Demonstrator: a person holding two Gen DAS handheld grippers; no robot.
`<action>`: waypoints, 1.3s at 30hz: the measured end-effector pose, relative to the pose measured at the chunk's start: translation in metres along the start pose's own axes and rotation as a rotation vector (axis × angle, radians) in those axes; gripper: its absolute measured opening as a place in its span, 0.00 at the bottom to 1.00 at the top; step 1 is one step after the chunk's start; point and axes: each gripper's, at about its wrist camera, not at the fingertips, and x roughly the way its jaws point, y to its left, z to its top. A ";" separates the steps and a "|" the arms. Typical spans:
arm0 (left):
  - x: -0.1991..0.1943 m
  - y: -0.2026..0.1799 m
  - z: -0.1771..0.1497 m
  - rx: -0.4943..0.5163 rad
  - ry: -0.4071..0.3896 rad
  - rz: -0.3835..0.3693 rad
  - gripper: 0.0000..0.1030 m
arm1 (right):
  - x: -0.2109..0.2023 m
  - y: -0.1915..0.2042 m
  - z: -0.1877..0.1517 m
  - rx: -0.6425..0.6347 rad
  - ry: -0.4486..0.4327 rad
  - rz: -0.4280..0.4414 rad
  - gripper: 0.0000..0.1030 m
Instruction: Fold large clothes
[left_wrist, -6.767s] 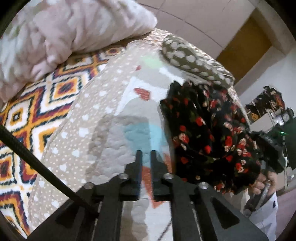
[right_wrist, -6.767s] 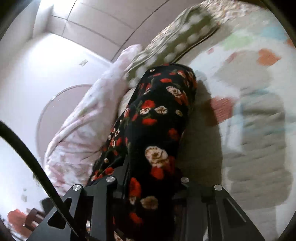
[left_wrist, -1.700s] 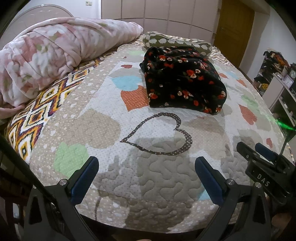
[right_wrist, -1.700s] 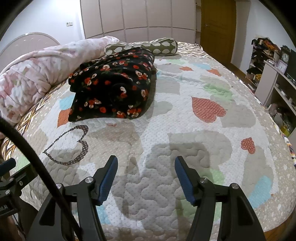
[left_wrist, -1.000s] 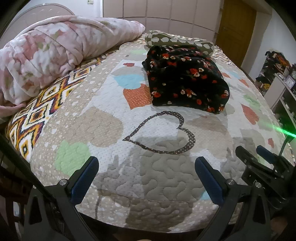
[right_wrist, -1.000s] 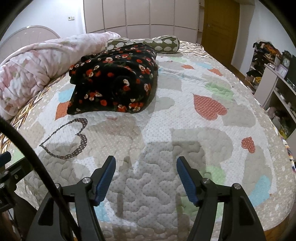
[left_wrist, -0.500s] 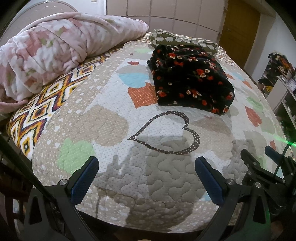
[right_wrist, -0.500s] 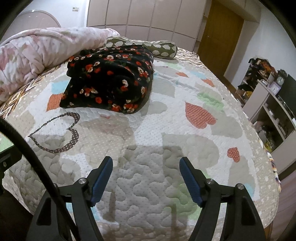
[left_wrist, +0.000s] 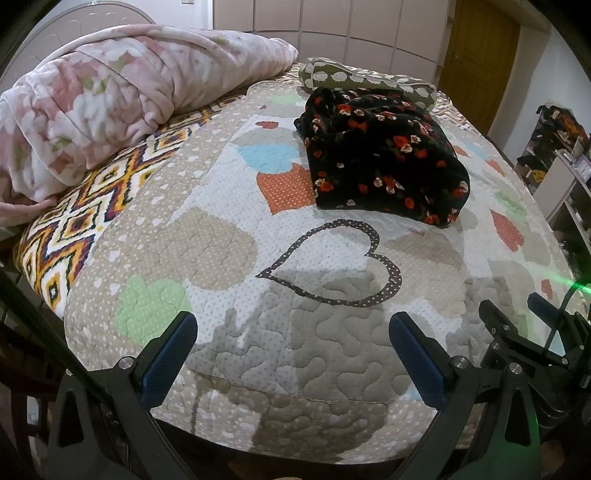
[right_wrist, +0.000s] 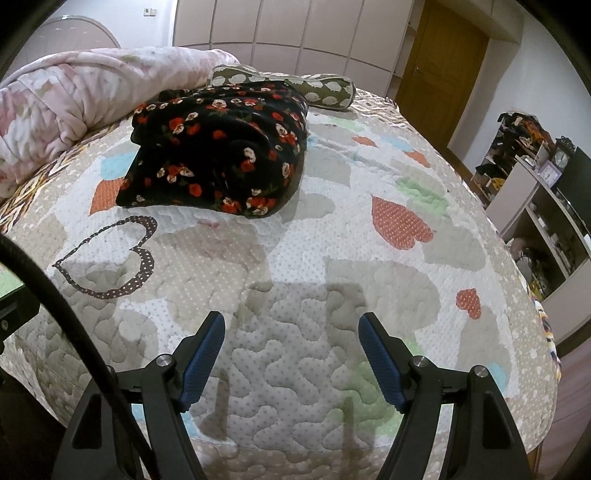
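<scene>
Floral garment (right_wrist: 218, 147) is now left folded on far bed (right_wrist: 332, 258); both grippers (left_wrist: 291, 354) (right_wrist: 291, 354) are withdrawn, fingers wide, empty; fold judged finished.

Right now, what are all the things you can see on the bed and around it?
folded garment: one, black with red and white flowers, far half of the quilt
quilt: one, white and beige with coloured hearts, covering the bed
blanket: one, pink floral, bundled on the left
pillow: one, olive with white spots, behind the garment
door: one, brown wood, far wall
shelves: cluttered, right of the bed
left gripper: black, blue pads, open, empty
right gripper: same, open, empty
</scene>
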 end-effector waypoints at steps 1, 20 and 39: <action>0.000 0.000 -0.001 0.001 -0.001 0.002 1.00 | 0.001 0.000 0.000 0.000 0.001 0.000 0.77; 0.007 0.005 -0.003 -0.008 0.012 0.050 1.00 | 0.004 -0.001 -0.006 0.001 0.017 0.002 0.77; -0.003 0.006 -0.001 0.001 -0.026 0.079 1.00 | -0.002 -0.001 -0.001 0.018 -0.008 0.012 0.78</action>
